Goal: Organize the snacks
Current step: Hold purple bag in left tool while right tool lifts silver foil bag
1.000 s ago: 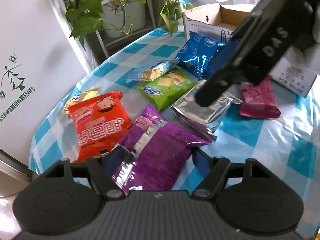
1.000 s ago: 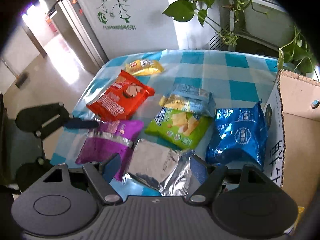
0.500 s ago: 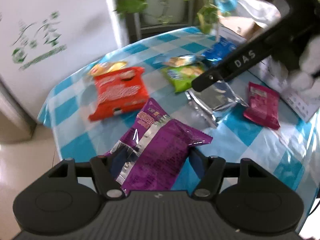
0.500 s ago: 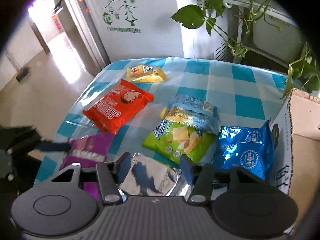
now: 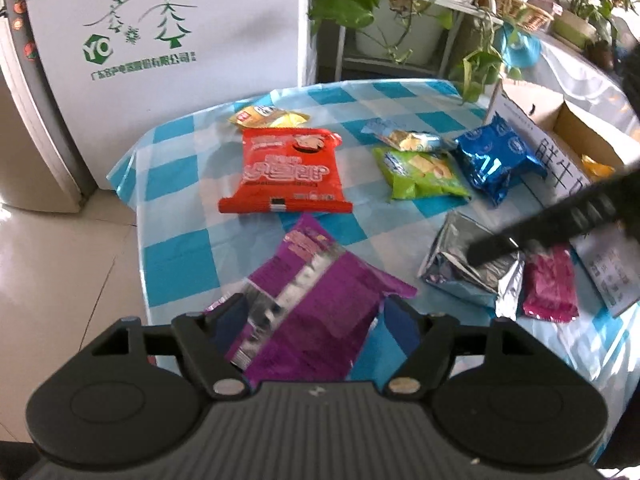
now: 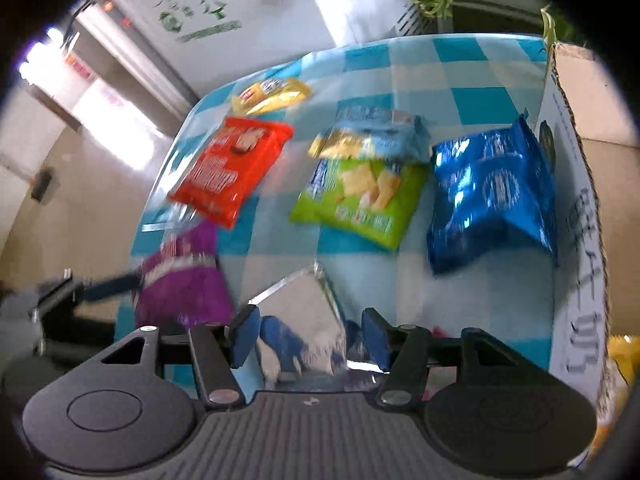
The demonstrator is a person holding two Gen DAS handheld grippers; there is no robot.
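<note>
Left gripper point(image 5: 308, 316) straddles the purple packet point(image 5: 308, 304) at the table's near edge; jaws opening, grip uncertain. Right gripper point(image 6: 310, 334) straddles the silver packet point(image 6: 308, 312) by the cardboard box point(image 6: 576, 184); jaws opening too, we can't tell if it's pinched. We'd judge both light, crinkly, slippery foil: pinch across the flat body or seam.

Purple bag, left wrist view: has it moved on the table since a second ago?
Yes. The purple bag has drawn away from the red bag, toward the near edge of the table.
</note>
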